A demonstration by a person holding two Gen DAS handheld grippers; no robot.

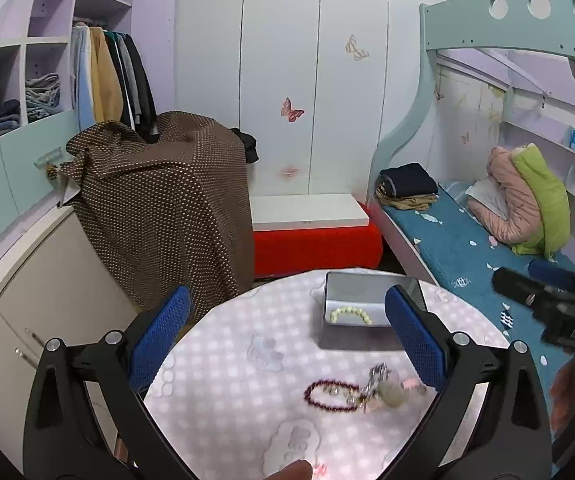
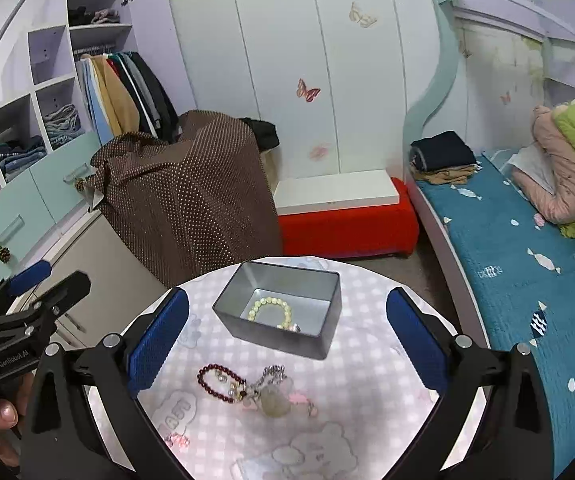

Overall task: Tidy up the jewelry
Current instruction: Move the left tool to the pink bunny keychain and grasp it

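Note:
A grey metal box (image 2: pixel 319 338) (image 1: pixel 329 288) stands on the round table and holds a pale green bead bracelet (image 2: pixel 270 312) (image 1: pixel 350 314). In front of it lie a dark red bead bracelet (image 2: pixel 217 382) (image 1: pixel 329 395), a silver chain (image 2: pixel 273 372) (image 1: pixel 377 376) and a pale stone pendant (image 2: pixel 273 402) (image 1: pixel 393 398) with pink bits. My left gripper (image 1: pixel 287 338) is open and empty above the table. My right gripper (image 2: pixel 287 340) is open and empty, its fingers on either side of the box and jewelry. Each gripper shows in the other's view, the right one (image 1: pixel 559 308) and the left one (image 2: pixel 27 304).
The round table (image 2: pixel 367 380) has a pink checked cloth. Behind it are a brown dotted covered object (image 2: pixel 191 192), a red bench with a white board (image 2: pixel 347 216), white wardrobe doors and open shelves with clothes. A bed with a blue cover (image 2: pixel 527 260) is at the right.

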